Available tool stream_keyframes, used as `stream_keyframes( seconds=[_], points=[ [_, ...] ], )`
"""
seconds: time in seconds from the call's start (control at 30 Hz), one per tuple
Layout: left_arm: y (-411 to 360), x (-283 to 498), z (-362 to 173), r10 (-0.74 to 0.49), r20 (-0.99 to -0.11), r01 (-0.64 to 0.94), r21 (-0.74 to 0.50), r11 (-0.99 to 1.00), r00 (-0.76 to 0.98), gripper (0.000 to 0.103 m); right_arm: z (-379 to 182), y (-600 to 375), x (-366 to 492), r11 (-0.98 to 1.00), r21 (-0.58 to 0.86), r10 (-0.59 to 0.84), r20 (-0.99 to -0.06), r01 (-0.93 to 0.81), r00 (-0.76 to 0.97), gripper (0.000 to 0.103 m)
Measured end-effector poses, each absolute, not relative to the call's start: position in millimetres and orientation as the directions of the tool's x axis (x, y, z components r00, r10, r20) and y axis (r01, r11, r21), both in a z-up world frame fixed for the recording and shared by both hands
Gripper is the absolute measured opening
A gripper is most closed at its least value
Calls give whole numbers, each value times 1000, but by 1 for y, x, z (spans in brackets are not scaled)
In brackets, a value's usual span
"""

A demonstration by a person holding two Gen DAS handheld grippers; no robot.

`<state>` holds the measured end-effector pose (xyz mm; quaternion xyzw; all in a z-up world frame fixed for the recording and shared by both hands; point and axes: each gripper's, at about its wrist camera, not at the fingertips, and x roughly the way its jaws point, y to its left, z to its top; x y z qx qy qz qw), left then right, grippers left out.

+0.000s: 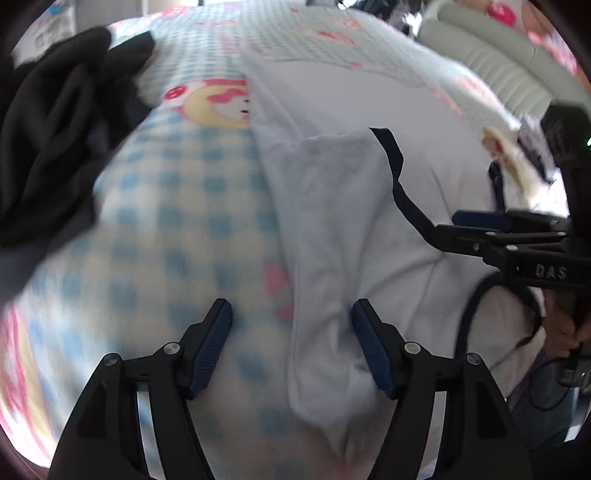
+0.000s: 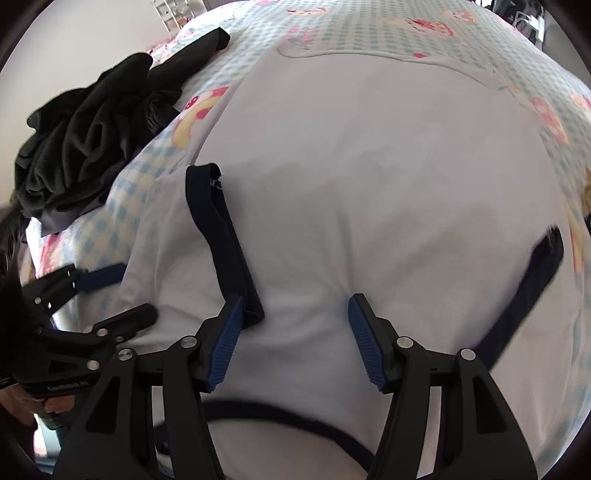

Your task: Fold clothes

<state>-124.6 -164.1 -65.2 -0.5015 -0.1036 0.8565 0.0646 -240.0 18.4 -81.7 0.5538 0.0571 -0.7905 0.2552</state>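
One white tee (image 2: 369, 177) w/ navy trim lies flat on the checked bedsheet (image 1: 177, 206), ahead of both jaw pairs. Left gripper (image 1: 291, 347) and right gripper (image 2: 295, 339): jaws wide, holding nothing. One black clothes pile (image 2: 85, 147) far left.

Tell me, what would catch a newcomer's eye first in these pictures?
Probably the white T-shirt with dark trim, spread flat across the checked cartoon bedsheet; one sleeve is folded in over it. Next, the two open grippers poised over it: the left gripper by that folded side, the right gripper near the collar. A black clothes heap sits off to the left.
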Motion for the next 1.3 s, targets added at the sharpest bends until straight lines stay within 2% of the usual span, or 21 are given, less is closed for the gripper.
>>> stream_keyframes(
  seconds=[0.1, 0.3, 0.37, 0.47, 0.57, 0.7, 0.93, 1.07, 1.2, 1.3],
  points=[
    [-175, -123, -51, 266, -787, 41, -347, -937, -557, 69, -69, 26, -234, -875, 173, -326, -901, 452, -286, 59],
    [-149, -156, -37, 213, -787, -6, -257, -966, -580, 69, -43, 48, -227, -893, 186, -338, -878, 410, -338, 59],
    [-143, -164, -40, 165, -785, 16, -217, -976, -597, 62, -32, 60, -226, -900, 137, -300, -883, 413, -361, 59],
    [-141, -165, -34, 171, -745, 38, -255, -966, -645, 61, -14, 91, -222, -926, 98, -261, -864, 365, -431, 60],
    [-130, -169, -33, 133, -753, 26, -195, -980, -644, 64, -8, 132, -218, -952, 127, -247, -856, 277, -455, 60],
    [-116, -176, -59, 60, -852, 30, -89, -996, -520, 64, -33, 175, -216, -981, 121, -175, -893, 154, -414, 60],
    [-153, -134, -55, 115, -833, 112, -207, -972, -541, 64, -55, 209, -201, -983, 168, -181, -905, 68, -385, 60],
    [-161, -128, -69, 90, -867, 115, -166, -979, -491, 65, -70, 215, -202, -984, 168, -177, -922, 56, -344, 61],
    [-145, -130, -66, 49, -891, 70, -90, -993, -452, 72, -87, 208, -202, -989, 136, -145, -942, 54, -303, 61],
    [-144, -126, -47, 80, -855, 85, -143, -986, -512, 72, -71, 204, -198, -989, 139, -150, -929, 58, -337, 61]
  ],
)
